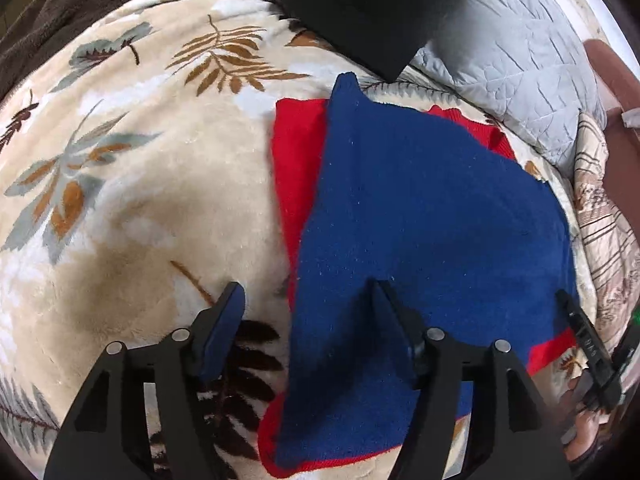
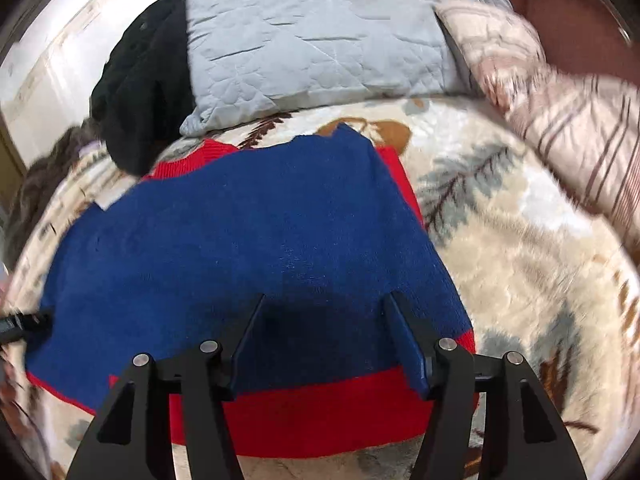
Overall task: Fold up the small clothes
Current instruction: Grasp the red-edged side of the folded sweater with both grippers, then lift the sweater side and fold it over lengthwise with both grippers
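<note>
Blue-and-red knitted sweater [image 1: 420, 208] lies flat on the leaf-patterned blanket [image 1: 140, 200] of a bed, centre to right of the left wrist view and centre-left of the right wrist view [image 2: 240, 240]; the blue panel sits folded over red, with red showing along the near hem and at the far edges. Left claw [image 1: 308, 292] is spread, nothing pinched: one finger hangs over bare blanket, the other over the blue knit, and contact cannot be told. Right claw [image 2: 324, 300] is likewise spread above the blue cloth near the red hem band [image 2: 320, 416], gripping nothing. Handling judgement: soft, light, limp knit; it will drape and sag from any pinch, is slightly grippy rather than slippery, and is not fragile. Best holds look to be the two near hem corners or the doubled edge, where layers are thick enough to pinch together. Orientation: in both views the long axis runs from the lower frame toward the upper frame, hem nearest the cameras, the narrow blue tip [image 1: 346, 80] pointing up toward the grey pillow [image 2: 320, 40] and the black garment [image 1: 360, 12]. A further fold along this axis seems due.
</note>
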The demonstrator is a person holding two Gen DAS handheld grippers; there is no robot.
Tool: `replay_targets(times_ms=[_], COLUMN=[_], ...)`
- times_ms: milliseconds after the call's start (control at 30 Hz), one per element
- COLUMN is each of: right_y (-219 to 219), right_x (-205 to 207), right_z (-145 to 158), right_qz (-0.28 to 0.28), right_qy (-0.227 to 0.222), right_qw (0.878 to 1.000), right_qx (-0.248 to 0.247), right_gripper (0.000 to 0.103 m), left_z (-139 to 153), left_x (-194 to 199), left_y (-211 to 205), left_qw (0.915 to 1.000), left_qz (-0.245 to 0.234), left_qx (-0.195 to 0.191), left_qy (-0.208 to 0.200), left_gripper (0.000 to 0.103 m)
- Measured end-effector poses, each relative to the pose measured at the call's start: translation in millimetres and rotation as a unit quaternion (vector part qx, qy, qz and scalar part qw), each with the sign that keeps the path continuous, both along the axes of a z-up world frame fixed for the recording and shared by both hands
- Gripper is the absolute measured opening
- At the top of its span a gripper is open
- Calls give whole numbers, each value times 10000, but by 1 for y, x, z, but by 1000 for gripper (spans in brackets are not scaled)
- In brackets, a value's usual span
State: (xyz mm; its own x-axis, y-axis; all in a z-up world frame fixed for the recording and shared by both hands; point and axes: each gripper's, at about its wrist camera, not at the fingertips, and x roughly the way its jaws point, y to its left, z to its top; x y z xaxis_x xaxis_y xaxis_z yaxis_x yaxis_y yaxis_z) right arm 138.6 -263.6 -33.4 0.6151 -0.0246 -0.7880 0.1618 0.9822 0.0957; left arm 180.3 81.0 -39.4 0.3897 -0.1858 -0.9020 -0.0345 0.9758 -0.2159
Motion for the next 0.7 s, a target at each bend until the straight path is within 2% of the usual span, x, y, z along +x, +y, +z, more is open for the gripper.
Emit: replay_targets(times_ms=[67,167,333,467,600,700], right_y=[7,27,105,177,241,272], right_x=[-4,-11,-24,-40,-63,-73], right_z=[9,19,25,25,19,11], right_qz=[97,362,1544,2564,3424,3749], right_qy=[-59,-107,-69,-110,-199,-322], right_qw=[9998,9982,9874,9665,9387,9225], right_qx=[144,459,342,58,-334,-861], right_gripper=[62,62,62,64,66,70], left_z=[5,11,4,4,4,5], left_x=[0,2,9,9,9,9], left_y=[11,34,76,93,94,94], left_qw=[9997,9984,9918,9864,9871,9877], left_qz=[97,450,1011,1187,1132,1073], left_qx=[-229,-339,-772,-1127,-1115,-1113], left_qy=[6,-82,146,164,194,216], left_gripper=[65,65,65,65,65,65])
